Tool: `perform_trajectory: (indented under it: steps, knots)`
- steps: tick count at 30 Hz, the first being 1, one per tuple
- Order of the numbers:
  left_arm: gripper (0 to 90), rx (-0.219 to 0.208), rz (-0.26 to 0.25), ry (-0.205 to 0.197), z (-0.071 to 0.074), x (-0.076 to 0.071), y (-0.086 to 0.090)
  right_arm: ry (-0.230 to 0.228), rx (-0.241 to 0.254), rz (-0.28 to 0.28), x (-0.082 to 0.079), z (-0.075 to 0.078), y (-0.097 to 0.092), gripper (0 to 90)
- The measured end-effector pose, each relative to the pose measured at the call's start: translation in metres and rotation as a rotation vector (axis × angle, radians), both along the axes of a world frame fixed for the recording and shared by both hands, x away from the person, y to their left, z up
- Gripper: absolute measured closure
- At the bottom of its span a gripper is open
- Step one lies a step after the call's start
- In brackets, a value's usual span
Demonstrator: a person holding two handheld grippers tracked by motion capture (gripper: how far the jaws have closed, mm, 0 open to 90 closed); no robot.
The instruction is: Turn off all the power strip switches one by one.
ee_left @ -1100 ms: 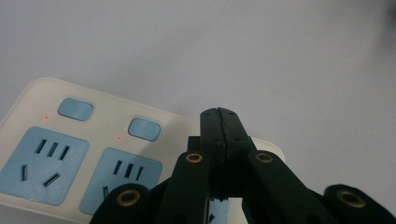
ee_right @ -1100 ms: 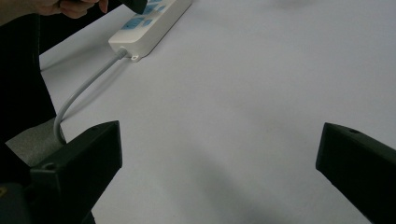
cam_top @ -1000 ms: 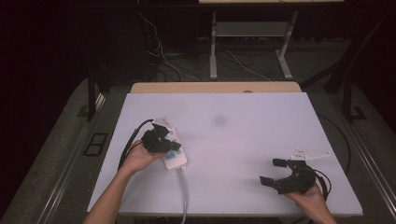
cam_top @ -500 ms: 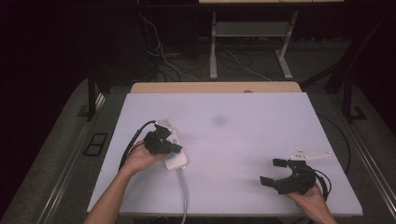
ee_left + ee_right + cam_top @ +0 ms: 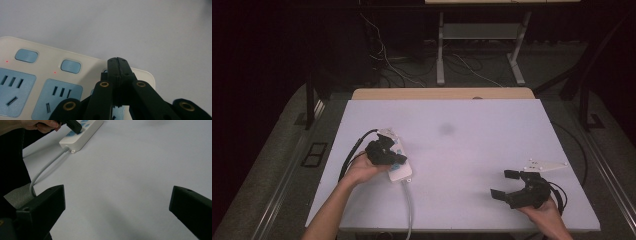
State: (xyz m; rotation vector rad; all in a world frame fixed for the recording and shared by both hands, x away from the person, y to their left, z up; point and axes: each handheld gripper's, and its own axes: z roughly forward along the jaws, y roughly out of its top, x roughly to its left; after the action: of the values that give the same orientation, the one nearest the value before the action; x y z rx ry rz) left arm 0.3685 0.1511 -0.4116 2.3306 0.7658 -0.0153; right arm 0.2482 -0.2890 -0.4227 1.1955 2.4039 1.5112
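A white power strip with blue sockets lies on the left half of the white table. My left gripper sits over it, shut with nothing between the jaws. In the left gripper view the closed tips point down at the strip near its end, next to two blue switches with small red lights beside them. Whether the tips press on the strip I cannot tell. My right gripper rests open near the table's front right, and its own view shows bare table between the wide jaws.
A grey cable runs from the strip over the table's front edge, also seen as the cable in the right gripper view. A white flat plate lies just beyond the right hand. Stands and wires are on the floor behind the table.
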Motion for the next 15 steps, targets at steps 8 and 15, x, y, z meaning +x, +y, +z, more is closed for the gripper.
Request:
perform_trajectory:
  steps: [8,15]
  knots:
    - [89.8,-0.007,0.017,0.02,-0.0004,0.0009,0.0001,-0.001,0.002,-0.003,-0.0004,0.0008,-0.0015,0.3]
    - [89.8,0.004,0.016,0.022,-0.0004,0.001,-0.0009,-0.008,0.004,-0.004,-0.0008,0.0016,-0.0026,0.3]
